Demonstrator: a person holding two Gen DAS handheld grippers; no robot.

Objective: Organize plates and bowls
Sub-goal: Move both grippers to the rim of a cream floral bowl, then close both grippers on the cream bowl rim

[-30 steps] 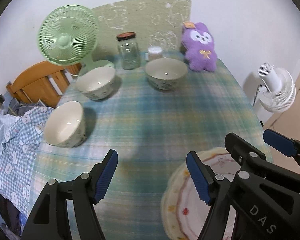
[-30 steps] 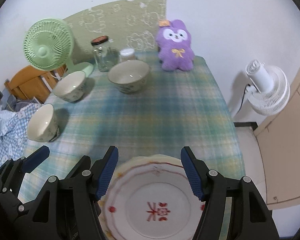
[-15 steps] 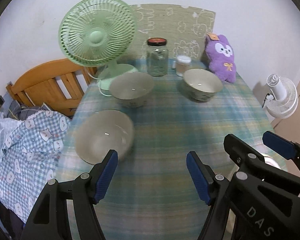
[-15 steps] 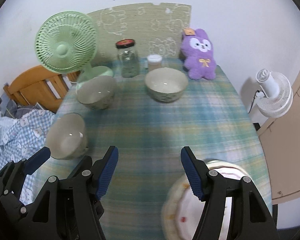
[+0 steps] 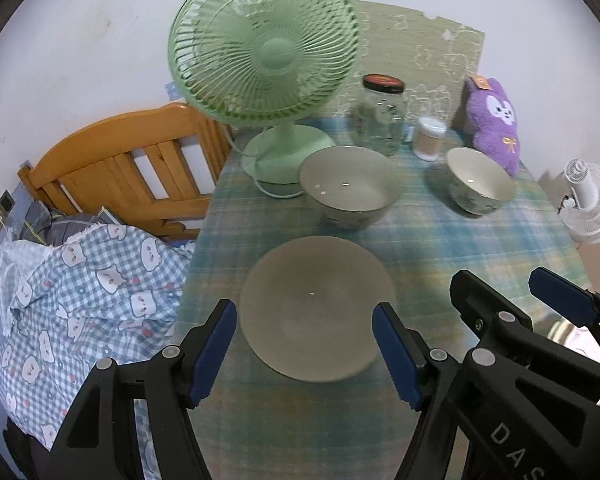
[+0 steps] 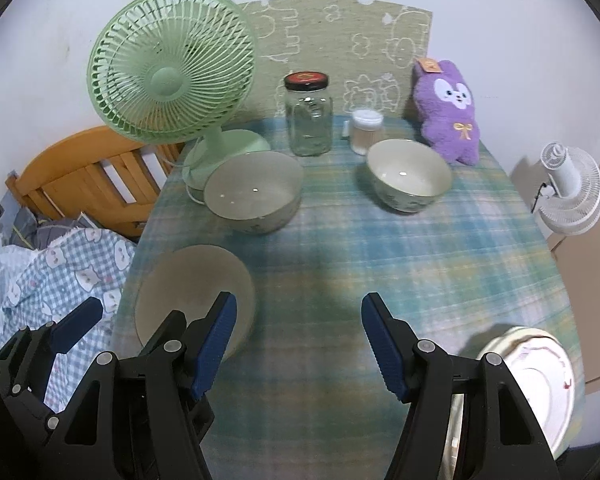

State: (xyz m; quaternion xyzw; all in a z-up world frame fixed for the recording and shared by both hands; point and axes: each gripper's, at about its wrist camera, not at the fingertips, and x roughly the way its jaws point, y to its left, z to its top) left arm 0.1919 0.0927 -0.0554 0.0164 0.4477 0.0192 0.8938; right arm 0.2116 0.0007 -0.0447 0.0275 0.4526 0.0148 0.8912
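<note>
Left hand-held gripper (image 5: 306, 354) frames bowl (image 5: 316, 306); plate (image 6: 536, 380) only R view.

Three cream bowls (image 5: 316, 308) (image 5: 350, 186) (image 5: 480, 184) upright, apart on the cloth; red-patterned plate (image 6: 540, 384) at its near-right edge.

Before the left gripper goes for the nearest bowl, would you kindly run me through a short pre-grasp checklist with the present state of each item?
1. Left gripper open and empty: ok.
2. Nearest bowl lined up between the left fingers: ok in the left wrist view, though the bowl looks wider than the gap.
3. Bowl upright and empty: ok, nothing shows inside.
4. Gap to the middle bowl behind it: ok, the two stand apart.
5. Right gripper open, empty and off the bowl: ok, it hangs over bare tablecloth.
6. Height of the fingers above the rim: cannot tell.
</note>
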